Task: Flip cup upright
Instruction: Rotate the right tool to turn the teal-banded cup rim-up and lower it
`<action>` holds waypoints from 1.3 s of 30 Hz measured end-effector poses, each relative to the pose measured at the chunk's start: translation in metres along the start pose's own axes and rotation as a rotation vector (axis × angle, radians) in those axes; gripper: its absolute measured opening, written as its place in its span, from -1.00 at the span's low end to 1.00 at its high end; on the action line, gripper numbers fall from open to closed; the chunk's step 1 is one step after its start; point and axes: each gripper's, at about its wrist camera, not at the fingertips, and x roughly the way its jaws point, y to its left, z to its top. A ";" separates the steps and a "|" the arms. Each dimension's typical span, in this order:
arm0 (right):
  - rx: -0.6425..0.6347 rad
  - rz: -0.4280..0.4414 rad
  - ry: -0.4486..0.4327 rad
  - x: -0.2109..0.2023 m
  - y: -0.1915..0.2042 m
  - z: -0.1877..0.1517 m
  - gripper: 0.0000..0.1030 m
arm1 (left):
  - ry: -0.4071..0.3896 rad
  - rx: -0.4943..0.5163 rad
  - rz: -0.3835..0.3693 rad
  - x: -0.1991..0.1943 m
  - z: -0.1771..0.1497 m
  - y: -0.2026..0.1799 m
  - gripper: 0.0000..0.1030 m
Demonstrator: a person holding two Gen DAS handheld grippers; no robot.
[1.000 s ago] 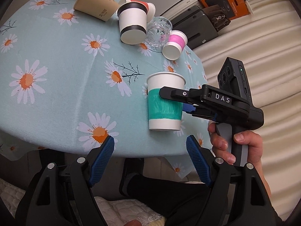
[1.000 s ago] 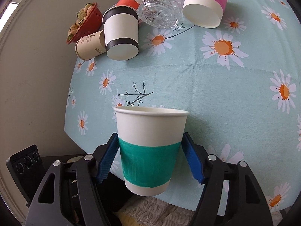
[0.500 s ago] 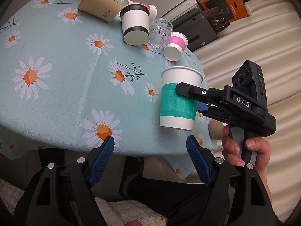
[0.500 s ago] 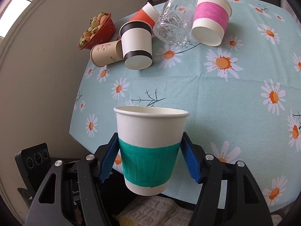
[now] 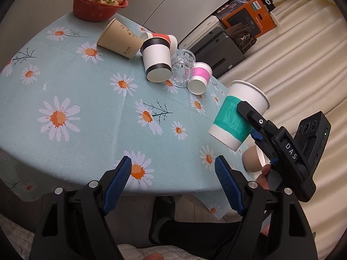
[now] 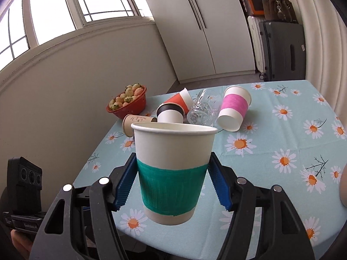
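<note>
My right gripper (image 6: 171, 184) is shut on a white paper cup with a green band (image 6: 172, 171), mouth up, held in the air above the table's near right edge. In the left wrist view the same cup (image 5: 236, 114) tilts to the right in the right gripper (image 5: 251, 121). My left gripper (image 5: 173, 179) is open and empty over the table's front edge.
On the daisy tablecloth (image 5: 86, 99) several cups lie on their sides at the back: tan (image 5: 119, 40), black-banded (image 5: 156, 61), red (image 5: 160, 38), pink (image 5: 200, 78), with a glass (image 5: 182, 66). A red bowl of strawberries (image 5: 97, 4) stands behind. A brown cup (image 5: 251, 159) lies near the right edge.
My right gripper has lifted the green-banded cup off the table and carried it right and up, tilting it. The left gripper has pulled back slightly.
</note>
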 end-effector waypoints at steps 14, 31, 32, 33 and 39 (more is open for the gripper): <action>-0.177 -0.309 -0.268 0.045 0.026 -0.065 0.26 | -0.076 0.005 -0.023 -0.014 0.001 0.004 0.50; -0.233 -0.460 -0.374 0.059 0.037 -0.098 0.27 | -0.091 -0.027 -0.039 -0.019 0.002 0.009 0.50; -0.230 -0.458 -0.370 0.059 0.037 -0.100 0.28 | -0.092 -0.029 -0.039 -0.019 0.002 0.009 0.50; -0.227 -0.454 -0.363 0.060 0.037 -0.101 0.28 | -0.092 -0.031 -0.039 -0.019 0.002 0.009 0.50; -0.244 -0.465 -0.351 0.060 0.040 -0.108 0.43 | -0.083 -0.024 -0.038 -0.017 0.001 0.008 0.50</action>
